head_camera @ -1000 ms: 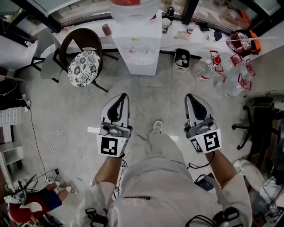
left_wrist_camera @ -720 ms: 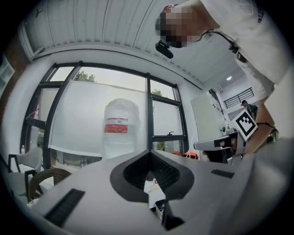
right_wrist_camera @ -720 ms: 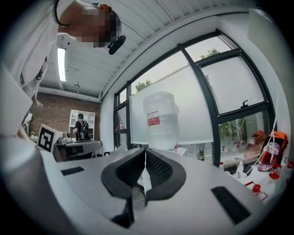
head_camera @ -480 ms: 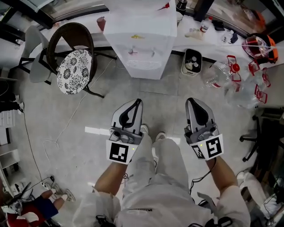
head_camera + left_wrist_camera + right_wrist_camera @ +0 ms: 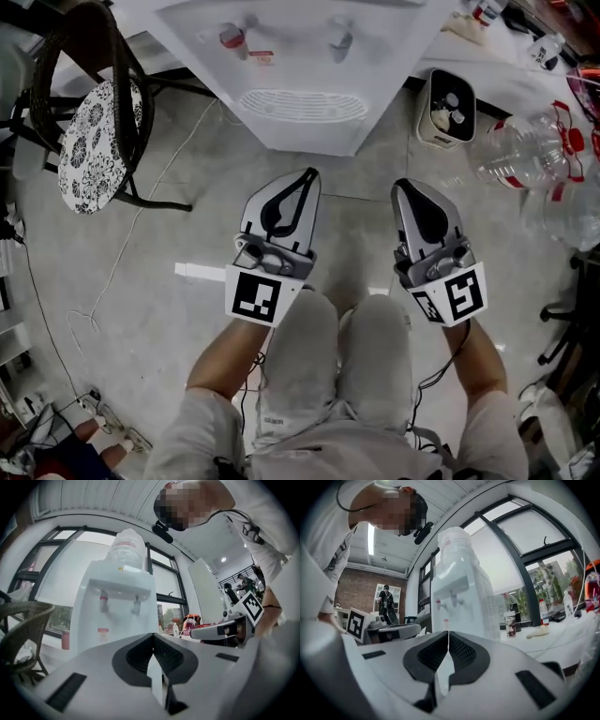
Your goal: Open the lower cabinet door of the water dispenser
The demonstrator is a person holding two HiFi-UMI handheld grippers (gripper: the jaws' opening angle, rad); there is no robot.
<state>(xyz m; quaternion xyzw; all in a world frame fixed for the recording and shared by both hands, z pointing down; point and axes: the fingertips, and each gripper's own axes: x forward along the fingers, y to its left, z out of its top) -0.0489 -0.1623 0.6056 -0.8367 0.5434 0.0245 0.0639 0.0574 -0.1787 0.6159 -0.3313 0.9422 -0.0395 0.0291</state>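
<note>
Knees (image 5: 349,342): bent, in pale trousers, between the two forearms.
Left gripper (image 5: 311,173): jaws pressed together tip to tip with nothing between them; it is held over the floor, pointing at the dispenser without touching it.
Right gripper (image 5: 400,185): jaws likewise closed on nothing; it is beside the left one, aimed the same way, and also apart from the dispenser.
Floor (image 5: 169,309): grey concrete, with a thin cable (image 5: 117,272) trailing at the left.
Water dispenser (image 5: 300,80): white, straight ahead of both grippers and near them, with a slotted drip tray (image 5: 298,103) below a red tap (image 5: 232,37) and a grey tap (image 5: 341,43).
Lower cabinet door: on the front below the tray, facing the jaws; its edges cannot be made out.
Water bottle (image 5: 126,550): on top of the dispenser.
Chair (image 5: 89,141): left of the dispenser, with a patterned cushion.
Bin (image 5: 448,108): right of the dispenser.
Clear bottles (image 5: 525,155): beyond the bin, on the floor.
</note>
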